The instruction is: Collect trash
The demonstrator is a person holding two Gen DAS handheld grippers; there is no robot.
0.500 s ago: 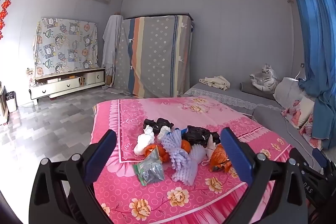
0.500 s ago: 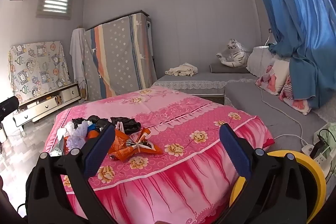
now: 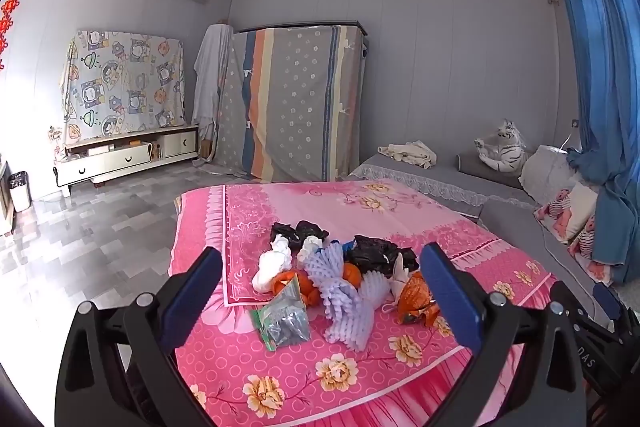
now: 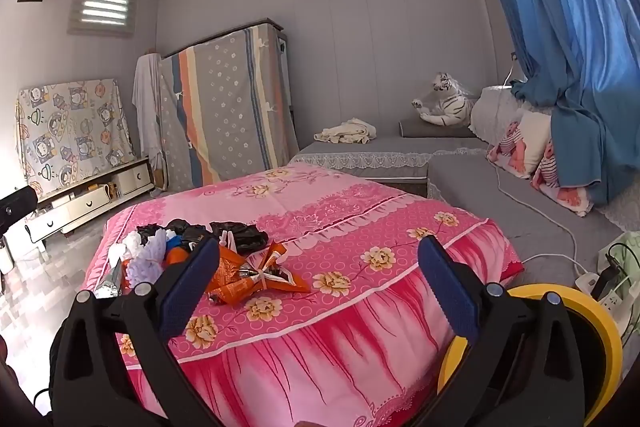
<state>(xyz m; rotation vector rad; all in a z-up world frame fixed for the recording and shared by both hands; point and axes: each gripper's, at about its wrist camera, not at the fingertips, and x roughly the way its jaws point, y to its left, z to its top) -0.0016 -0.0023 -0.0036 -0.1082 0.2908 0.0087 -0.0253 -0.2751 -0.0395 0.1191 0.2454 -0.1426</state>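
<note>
A heap of trash lies on a low table under a pink flowered cloth (image 3: 360, 375). In it are white foam fruit nets (image 3: 344, 299), black plastic bags (image 3: 376, 253), an orange wrapper (image 3: 416, 297), a silver-green foil pouch (image 3: 284, 319) and white crumpled paper (image 3: 272, 265). My left gripper (image 3: 320, 291) hangs open short of the heap, nothing between its blue pads. My right gripper (image 4: 318, 277) is open too, off the table's near right side, with the orange wrapper (image 4: 256, 275) ahead to its left. A yellow round bin (image 4: 560, 339) sits low at the right, behind the right finger.
Grey floor mattresses (image 4: 500, 195) with pillows and a toy tiger (image 4: 448, 103) run along the right wall under blue curtains (image 4: 568, 39). Cables and a power strip (image 4: 600, 283) lie by the bin. A covered wardrobe (image 3: 292, 103) and low cabinet (image 3: 120, 159) stand at the back left, with tiled floor (image 3: 92, 251) between.
</note>
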